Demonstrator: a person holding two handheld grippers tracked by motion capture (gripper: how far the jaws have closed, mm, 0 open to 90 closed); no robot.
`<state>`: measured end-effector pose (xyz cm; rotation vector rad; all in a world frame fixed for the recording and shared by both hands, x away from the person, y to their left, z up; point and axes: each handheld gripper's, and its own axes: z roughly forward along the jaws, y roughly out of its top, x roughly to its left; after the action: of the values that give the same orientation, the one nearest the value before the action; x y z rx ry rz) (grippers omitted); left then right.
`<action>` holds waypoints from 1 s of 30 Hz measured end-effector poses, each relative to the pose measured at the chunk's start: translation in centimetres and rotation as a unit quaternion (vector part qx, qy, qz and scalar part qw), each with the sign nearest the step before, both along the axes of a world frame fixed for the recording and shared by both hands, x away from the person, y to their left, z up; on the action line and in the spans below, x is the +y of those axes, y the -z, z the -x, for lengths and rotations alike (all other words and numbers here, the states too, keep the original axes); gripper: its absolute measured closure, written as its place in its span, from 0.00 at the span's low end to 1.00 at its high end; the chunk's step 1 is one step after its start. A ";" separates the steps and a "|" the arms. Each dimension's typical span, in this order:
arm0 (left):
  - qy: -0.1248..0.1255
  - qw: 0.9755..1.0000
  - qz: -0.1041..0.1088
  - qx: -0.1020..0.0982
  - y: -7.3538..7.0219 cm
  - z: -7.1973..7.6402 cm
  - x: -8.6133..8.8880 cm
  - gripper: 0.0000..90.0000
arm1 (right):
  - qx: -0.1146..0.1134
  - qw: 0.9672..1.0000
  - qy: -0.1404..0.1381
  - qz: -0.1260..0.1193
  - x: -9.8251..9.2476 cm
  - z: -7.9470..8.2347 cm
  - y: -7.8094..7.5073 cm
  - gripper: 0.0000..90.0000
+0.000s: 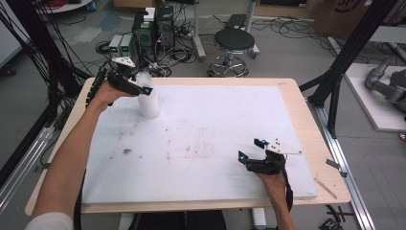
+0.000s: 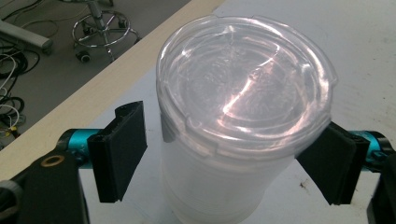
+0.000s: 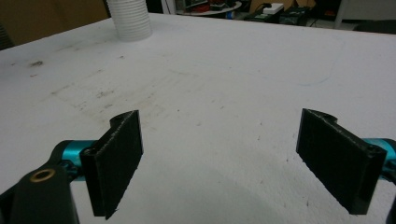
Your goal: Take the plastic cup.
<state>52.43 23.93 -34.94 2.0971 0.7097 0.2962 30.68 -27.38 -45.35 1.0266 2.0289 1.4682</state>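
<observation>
Left hand [image 1: 103,93] — forearm reaching long across the table's left side to the far-left corner of the white board [image 1: 215,124], holding the left gripper [image 1: 143,89] at the upper part of one translucent lidded cup [image 1: 148,101].

Left gripper view: jaws spread wide, one on each side of the cup [image 2: 233,116]. The left pad stands clear of the cup wall; the right pad sits under the lid's overhang, so contact there cannot be made out. The cup's base is cut off at the bottom edge.

Right hand [image 1: 273,179] — low at the near-right of the board, wrist entering from the bottom edge, holding the right gripper [image 1: 249,155]. Jaws stand wide apart with nothing between them, just above the bare board [image 3: 224,74]. The cup's lower ribbed part [image 3: 129,18] appears far off, its top cut away.

Count: one cup, one board on a wooden table [image 1: 311,124], two grippers — one black stool [image 1: 233,40] on the floor beyond.
</observation>
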 end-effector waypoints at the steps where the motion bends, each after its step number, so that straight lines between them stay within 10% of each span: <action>1: 0.000 1.000 0.000 0.001 0.0 0.0 0.0 0.24 | -0.001 1.000 0.000 0.000 0.0 0.0 0.0 0.16; 30: -0.004 1.000 0.000 0.006 -0.1 0.1 -0.5 0.37 | 0.003 1.000 0.001 -0.001 0.0 0.0 0.0 0.16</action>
<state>52.33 23.45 -34.80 2.0994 0.7249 0.2872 30.68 -27.35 -45.35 1.0345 2.0312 1.4676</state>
